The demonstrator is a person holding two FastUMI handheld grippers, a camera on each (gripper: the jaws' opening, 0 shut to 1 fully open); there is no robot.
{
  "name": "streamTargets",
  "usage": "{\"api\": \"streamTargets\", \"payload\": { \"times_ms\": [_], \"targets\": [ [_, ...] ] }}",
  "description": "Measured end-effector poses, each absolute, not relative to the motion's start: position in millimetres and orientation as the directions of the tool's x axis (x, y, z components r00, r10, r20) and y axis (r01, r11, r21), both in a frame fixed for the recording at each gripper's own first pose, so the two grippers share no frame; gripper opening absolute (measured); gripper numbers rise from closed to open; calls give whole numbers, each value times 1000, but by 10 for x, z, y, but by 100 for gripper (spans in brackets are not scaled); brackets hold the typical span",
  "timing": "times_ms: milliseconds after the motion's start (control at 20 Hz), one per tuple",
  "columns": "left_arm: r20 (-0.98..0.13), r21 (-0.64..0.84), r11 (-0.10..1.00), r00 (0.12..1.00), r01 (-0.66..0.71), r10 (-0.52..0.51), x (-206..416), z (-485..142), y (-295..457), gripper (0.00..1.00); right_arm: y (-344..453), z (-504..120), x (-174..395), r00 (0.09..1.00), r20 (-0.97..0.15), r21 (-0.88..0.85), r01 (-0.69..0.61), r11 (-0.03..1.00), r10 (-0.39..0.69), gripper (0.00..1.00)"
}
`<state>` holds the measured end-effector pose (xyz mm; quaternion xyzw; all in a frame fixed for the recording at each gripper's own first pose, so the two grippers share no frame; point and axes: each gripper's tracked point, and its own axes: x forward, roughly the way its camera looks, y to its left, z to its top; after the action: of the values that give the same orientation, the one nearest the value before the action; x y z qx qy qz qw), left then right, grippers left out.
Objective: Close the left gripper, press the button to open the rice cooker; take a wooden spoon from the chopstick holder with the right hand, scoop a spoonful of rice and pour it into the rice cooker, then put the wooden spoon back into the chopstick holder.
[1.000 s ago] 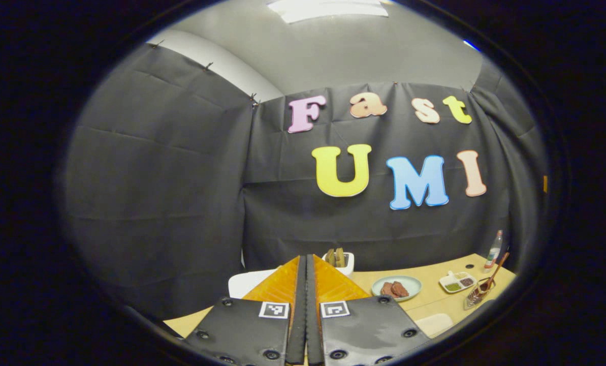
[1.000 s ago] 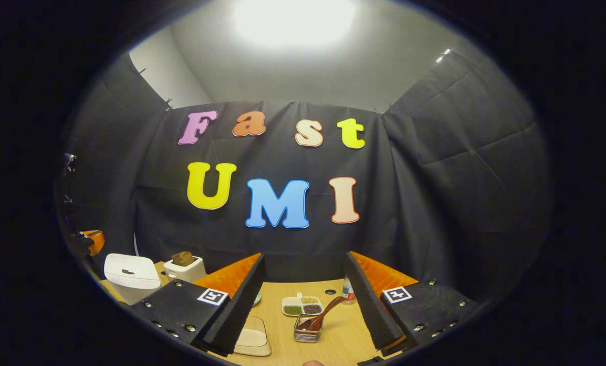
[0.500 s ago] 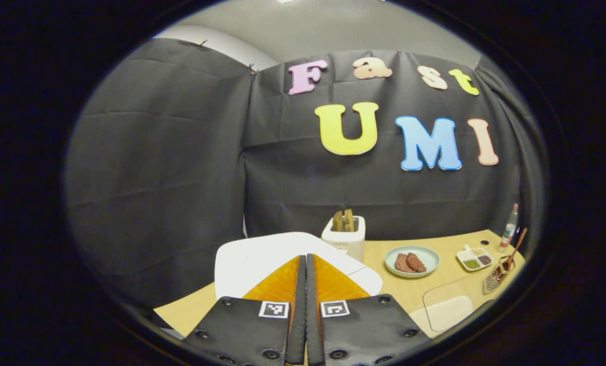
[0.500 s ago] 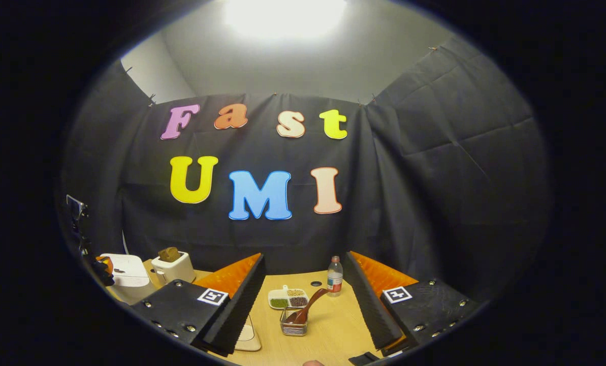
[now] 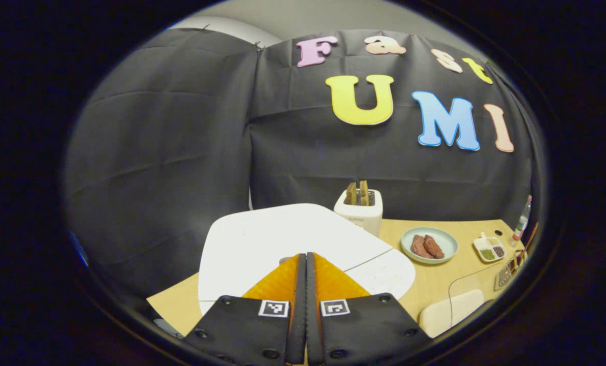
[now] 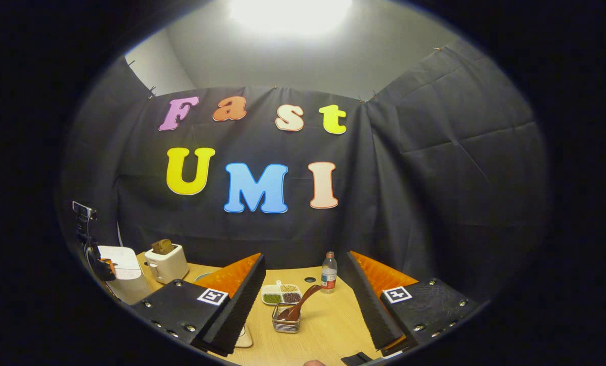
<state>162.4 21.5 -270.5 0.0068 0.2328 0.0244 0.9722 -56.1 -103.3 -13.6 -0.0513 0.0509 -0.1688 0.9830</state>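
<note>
The white rice cooker point(image 5: 262, 244) has its lid down and lies right under my left gripper point(image 5: 305, 255), which is shut with nothing in it; the fingertips hover over the front of the lid. In the right gripper view the cooker point(image 6: 125, 272) stands at the far left, with the left gripper point(image 6: 104, 268) beside it. My right gripper point(image 6: 305, 256) is open and empty above the table. Between its fingers and farther off stands the wire chopstick holder point(image 6: 286, 325) with the wooden spoon point(image 6: 301, 304) leaning in it. A divided dish of grains point(image 6: 281, 295) sits just behind the holder.
A white toaster point(image 5: 358, 211) with two slices stands behind the cooker. To its right are a plate of meat point(image 5: 428, 245), the divided dish point(image 5: 490, 250) and a bottle point(image 5: 522, 219). A pale pad point(image 5: 450, 315) lies near the wooden table's front edge point(image 5: 181, 310).
The left gripper has tipped down and come in over the rice cooker, whose lid now looms large under the shut fingers. The right gripper has drifted a little and stays open.
</note>
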Motion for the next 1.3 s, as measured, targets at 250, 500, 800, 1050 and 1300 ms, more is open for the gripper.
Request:
{"api": "streamTargets", "payload": {
  "times_ms": [250, 500, 800, 1050, 1300],
  "targets": [
    [-465, 27, 998, 884, -50, 57, 1622, -2733, 219, 9, -1057, -134, -540, 937, -79, -118, 330, 937, -340, 95],
    [-505, -30, 998, 863, -53, 30, 1622, -2726, 242, 8, -1030, -193, -531, 941, -84, -91, 319, 943, -327, 95],
    [-413, 11, 999, 909, -52, 52, 1709, -2210, 333, 8, -948, -197, -465, 957, -81, -75, 272, 959, -278, 95],
    [-265, 18, 997, 962, -72, 74, 1831, -1415, 421, 11, -957, -185, -411, 966, -76, -60, 243, 968, -247, 95],
    [-127, -29, 997, 990, -70, 66, 1593, -722, 417, 9, -1013, -182, -318, 974, -73, -32, 212, 977, -214, 95]
  ]
}}
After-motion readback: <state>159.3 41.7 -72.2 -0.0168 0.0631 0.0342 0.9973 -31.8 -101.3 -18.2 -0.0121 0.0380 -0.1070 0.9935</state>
